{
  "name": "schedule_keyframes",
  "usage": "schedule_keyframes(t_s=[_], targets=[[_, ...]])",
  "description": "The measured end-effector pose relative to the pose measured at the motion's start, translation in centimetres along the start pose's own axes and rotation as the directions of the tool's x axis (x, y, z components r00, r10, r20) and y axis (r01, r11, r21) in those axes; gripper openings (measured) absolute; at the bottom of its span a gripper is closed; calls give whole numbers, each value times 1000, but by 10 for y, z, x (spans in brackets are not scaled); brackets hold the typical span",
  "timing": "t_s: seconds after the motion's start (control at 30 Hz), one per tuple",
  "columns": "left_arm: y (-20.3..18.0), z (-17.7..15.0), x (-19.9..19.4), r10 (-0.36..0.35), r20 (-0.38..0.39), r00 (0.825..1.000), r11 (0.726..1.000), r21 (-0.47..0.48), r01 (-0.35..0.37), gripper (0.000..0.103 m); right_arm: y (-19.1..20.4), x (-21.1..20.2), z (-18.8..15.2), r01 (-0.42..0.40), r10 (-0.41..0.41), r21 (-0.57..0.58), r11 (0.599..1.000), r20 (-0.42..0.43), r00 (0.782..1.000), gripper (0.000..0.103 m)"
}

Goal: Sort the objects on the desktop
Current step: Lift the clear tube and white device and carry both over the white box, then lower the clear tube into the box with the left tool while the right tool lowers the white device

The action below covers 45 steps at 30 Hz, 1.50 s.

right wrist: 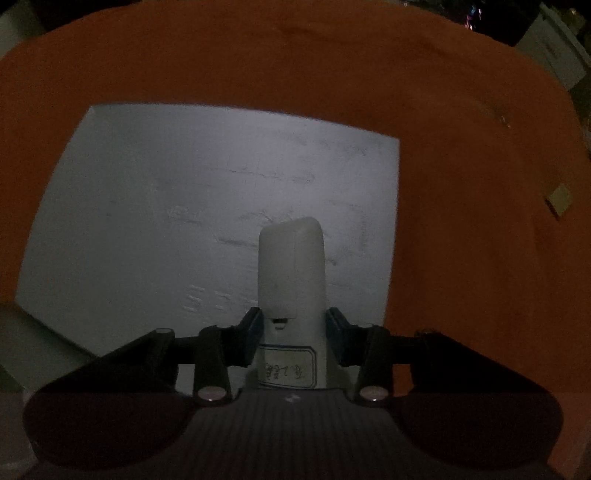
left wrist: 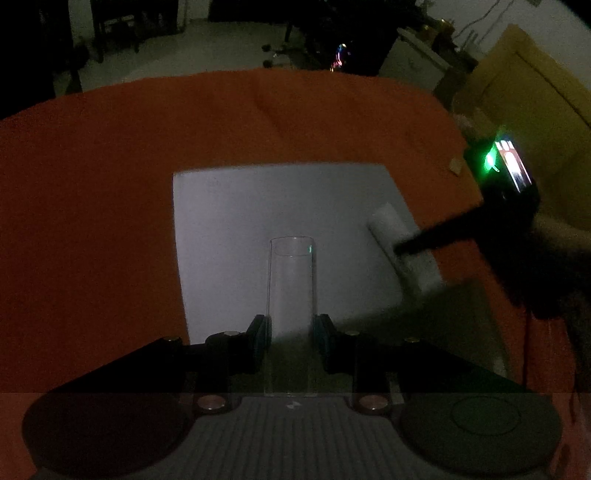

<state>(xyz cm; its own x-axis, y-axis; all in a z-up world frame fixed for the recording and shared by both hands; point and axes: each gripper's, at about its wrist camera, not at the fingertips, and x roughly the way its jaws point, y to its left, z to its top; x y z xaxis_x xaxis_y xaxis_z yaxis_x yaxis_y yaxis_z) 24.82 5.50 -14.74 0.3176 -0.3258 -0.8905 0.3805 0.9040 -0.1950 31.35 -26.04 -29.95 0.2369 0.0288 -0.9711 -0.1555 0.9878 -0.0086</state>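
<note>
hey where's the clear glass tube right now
The clear glass tube sits between the left claw's pads in the left wrist view, over the white board, left of the white block at the right claw.

Looks like a dim room in a home, maybe a living area used as a makeshift recording spot. Evidence: counter (left wrist: 110, 166) draped in orange cloth, creased, with a white board (left wrist: 229, 229) laid on it as a work mat. Beyond the counter: pale tiled floor (left wrist: 192, 48), dark chair legs (left wrist: 103, 33), a caster base (left wrist: 273, 55) of an office chair, a white cabinet (left wrist: 410, 62) with clutter on top, and a mustard-yellow door or panel (left wrist: 524, 92) at right. Small multicoloured light (left wrist: 341, 55) glows in the background. Lighting very low overall, so finer detail can't be read.
</note>
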Motion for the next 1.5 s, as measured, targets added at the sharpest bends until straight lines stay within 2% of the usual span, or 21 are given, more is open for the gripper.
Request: schedule_keyframes(t_s=[0.27,0.33,0.63,0.67,0.7,0.87,1.1,1.2,1.5], targets=[[3,-52,6,3,-73,997,1000,3,-2,25,4,2,3,15,-15,-1,1000,-10,1000,41],[5,-61,4,14,-69,997,1000,-2,-14,25,5,3,3,20,-20,0,1000,-12,1000,42],[1,-64,10,9,-86,996,1000,-13,-10,25,19,22,11,77,-78,-25,997,-33,996,53],[0,-65,10,7,-86,996,1000,-9,-8,25,20,23,11,76,-76,-18,997,-28,997,54],[-1,-66,10,5,-88,996,1000,-5,-6,25,19,23,11,76,-76,-9,997,-21,997,49],[-3,-76,19,13,-122,992,1000,10,-11,25,13,16,7,47,-47,3,999,10,999,48],[10,-88,39,50,-174,983,999,-10,-53,25,1,-16,16,-11,7,63,998,64,998,48],[8,-91,42,62,-176,982,998,17,-60,25,-2,-35,20,-40,33,69,997,94,995,48],[5,-98,50,79,-196,977,996,50,-71,25,1,-100,12,-104,99,26,994,169,981,48]])
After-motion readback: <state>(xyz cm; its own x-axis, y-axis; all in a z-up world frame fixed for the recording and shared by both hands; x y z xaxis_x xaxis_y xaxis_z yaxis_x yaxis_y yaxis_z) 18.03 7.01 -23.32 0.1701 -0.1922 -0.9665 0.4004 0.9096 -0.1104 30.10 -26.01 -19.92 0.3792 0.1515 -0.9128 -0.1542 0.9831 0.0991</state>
